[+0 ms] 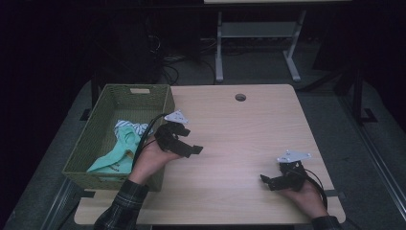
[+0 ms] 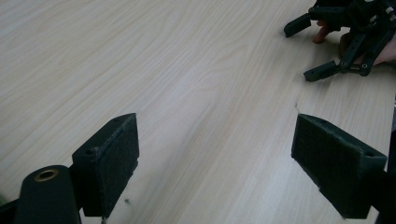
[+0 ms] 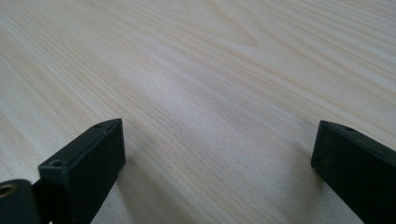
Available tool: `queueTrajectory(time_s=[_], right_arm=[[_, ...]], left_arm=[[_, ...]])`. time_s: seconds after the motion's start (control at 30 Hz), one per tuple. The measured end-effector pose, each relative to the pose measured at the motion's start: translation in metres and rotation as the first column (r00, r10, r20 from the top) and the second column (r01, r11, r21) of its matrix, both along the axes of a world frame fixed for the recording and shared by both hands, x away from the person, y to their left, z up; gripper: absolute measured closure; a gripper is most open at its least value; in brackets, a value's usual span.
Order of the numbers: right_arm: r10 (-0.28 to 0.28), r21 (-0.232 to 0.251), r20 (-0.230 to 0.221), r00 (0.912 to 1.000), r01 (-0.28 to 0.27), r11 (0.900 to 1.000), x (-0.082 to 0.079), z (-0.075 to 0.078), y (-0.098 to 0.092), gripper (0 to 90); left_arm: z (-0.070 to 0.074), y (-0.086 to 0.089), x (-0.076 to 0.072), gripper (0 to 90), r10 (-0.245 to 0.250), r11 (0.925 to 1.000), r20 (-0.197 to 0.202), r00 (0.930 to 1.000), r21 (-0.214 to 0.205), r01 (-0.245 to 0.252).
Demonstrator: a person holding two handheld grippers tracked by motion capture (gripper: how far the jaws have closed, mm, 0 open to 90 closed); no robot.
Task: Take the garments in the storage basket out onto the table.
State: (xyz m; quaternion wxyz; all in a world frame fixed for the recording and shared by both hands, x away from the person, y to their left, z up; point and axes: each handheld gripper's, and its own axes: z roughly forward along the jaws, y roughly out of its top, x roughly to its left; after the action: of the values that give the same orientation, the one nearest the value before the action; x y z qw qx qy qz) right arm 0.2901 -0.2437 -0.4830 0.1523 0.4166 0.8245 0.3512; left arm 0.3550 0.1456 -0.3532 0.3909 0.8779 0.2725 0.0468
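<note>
Both tongs gape empty: left gripper (image 1: 184, 143) mid-frame, right gripper (image 1: 270, 182) lower right. I'd swing left over the basket (image 1: 112, 98) rim, pinch the mint garment (image 1: 117, 153) at one fold

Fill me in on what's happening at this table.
A person holds a gripper in each hand over a wooden table. The left gripper is open and empty beside a green woven basket of clothes. The right gripper, also open and empty, sits low near the table's front right.
</note>
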Motion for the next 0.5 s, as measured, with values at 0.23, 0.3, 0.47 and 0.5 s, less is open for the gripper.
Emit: queueTrajectory(time_s=[0.23, 0.3, 0.47, 0.5], right_arm=[[0.0, 0.0, -0.001, 1.0, 0.0, 1.0, 0.0, 0.0, 0.0, 2.4], [0.001, -0.001, -0.001, 1.0, -0.001, 1.0, 0.0, 0.0, 0.0, 2.5], [0.002, -0.002, -0.002, 1.0, -0.002, 1.0, 0.0, 0.0, 0.0, 2.5], [0.001, -0.003, -0.002, 1.0, -0.002, 1.0, 0.0, 0.0, 0.0, 2.5]], left_arm=[[0.002, 0.012, 0.0, 14.6, 0.014, 0.9999, 0.0, 0.9999, 0.008, -0.014], [0.002, 0.014, 0.0, 14.6, 0.019, 0.9998, 0.002, 0.9998, 0.001, -0.019], [0.005, 0.019, -0.001, 14.6, 0.022, 0.9997, 0.014, 0.9997, 0.006, -0.022], [0.006, 0.02, -0.001, 14.6, 0.024, 0.9997, 0.017, 0.9996, 0.006, -0.024]])
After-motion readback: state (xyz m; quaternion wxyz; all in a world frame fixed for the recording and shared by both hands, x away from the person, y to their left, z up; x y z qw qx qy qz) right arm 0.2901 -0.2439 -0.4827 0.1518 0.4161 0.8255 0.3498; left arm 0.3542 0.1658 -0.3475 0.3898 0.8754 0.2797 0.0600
